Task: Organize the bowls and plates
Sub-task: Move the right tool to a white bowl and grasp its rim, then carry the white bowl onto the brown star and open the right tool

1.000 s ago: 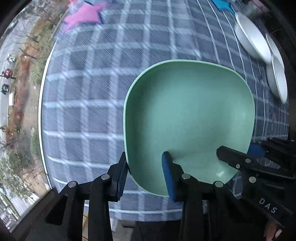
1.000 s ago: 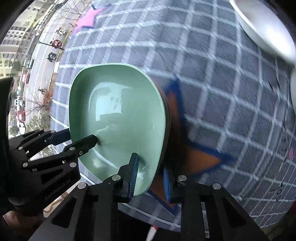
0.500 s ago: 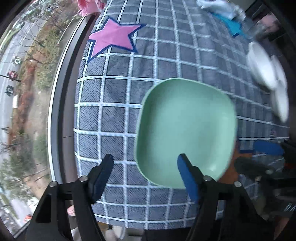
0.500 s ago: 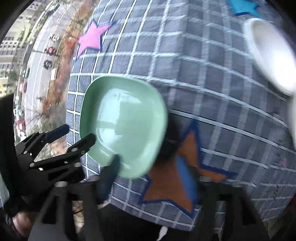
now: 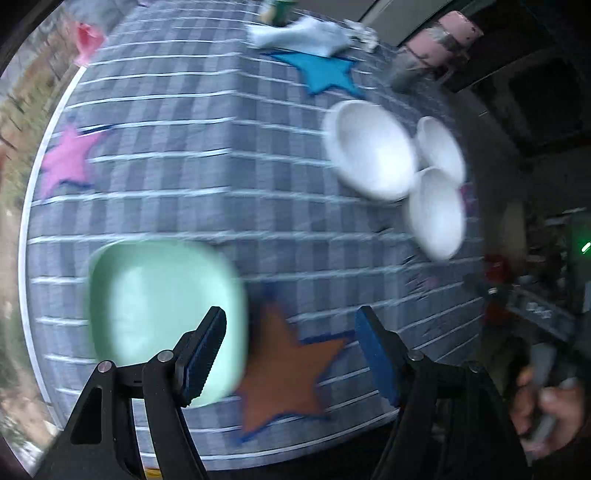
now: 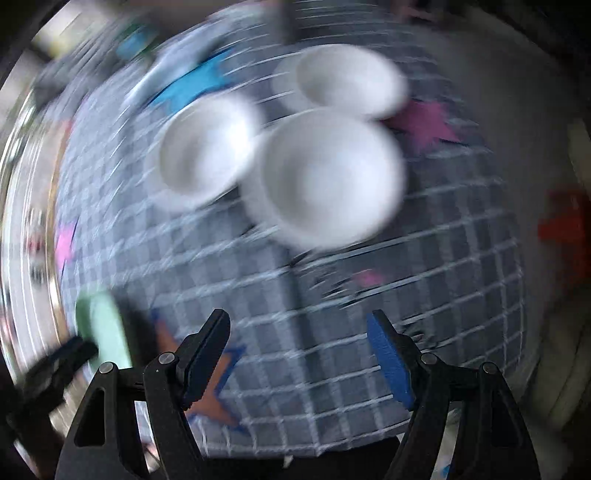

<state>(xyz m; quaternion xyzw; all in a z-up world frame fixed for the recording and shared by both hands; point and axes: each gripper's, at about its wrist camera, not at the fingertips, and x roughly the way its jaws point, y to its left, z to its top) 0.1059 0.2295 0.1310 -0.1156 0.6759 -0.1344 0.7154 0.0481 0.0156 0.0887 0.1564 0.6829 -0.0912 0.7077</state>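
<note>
A mint-green square plate lies on the grey checked tablecloth near the front left; its edge shows in the right wrist view. Three white bowls sit close together at the right: a large one, a small one and a nearer one. In the blurred right wrist view they fill the middle. My left gripper is open and empty, above the cloth just right of the plate. My right gripper is open and empty, short of the bowls.
Felt stars lie on the cloth: orange at the front, blue at the back, pink at the left. A white cloth lies at the far edge. The table's front edge is close below both grippers.
Both grippers let go of the green plate, opened wide and pulled back. Both views swung right toward the white bowls; the plate now lies on the cloth.
</note>
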